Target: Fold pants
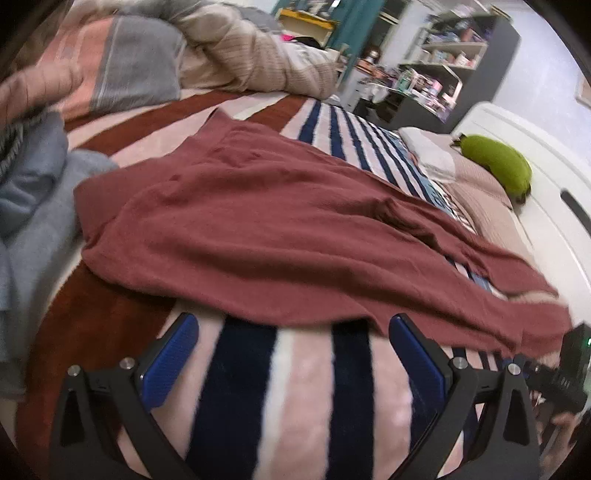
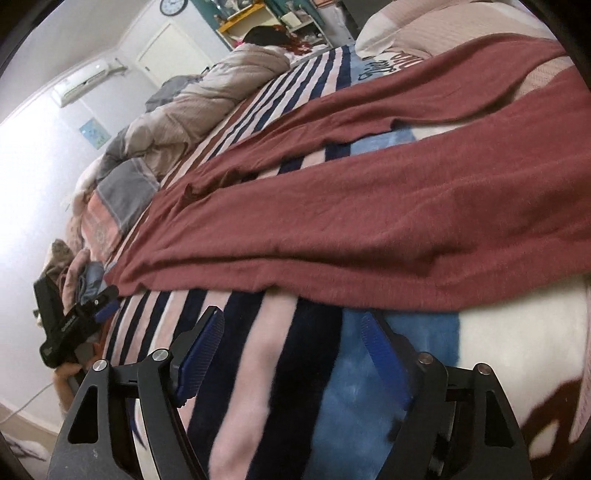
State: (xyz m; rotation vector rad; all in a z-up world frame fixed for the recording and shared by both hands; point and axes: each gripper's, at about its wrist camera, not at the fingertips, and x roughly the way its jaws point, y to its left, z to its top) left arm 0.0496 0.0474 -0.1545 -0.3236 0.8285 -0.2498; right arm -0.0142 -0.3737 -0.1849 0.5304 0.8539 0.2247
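Left tool [image 1: 291, 332] and right tool [image 2: 291, 325] hang released, nothing between their fingers, just short of the near edge of maroon pants [image 1: 266, 221] spread flat, apparently unfolded, across a striped blanket [image 1: 306, 398] on the bed

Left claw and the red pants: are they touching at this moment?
Apart. In the left wrist view the left claw stands open above the striped blanket, with both blue pads short of the near edge of the red pants.

Place: a home bedroom.
Bed [image 1: 314, 387]: striped blanket, rumpled quilt [image 1: 251, 55], pillows.
Walls: crowded shelves [image 1: 454, 55], a clock [image 2: 173, 5], an air conditioner [image 2: 88, 79].
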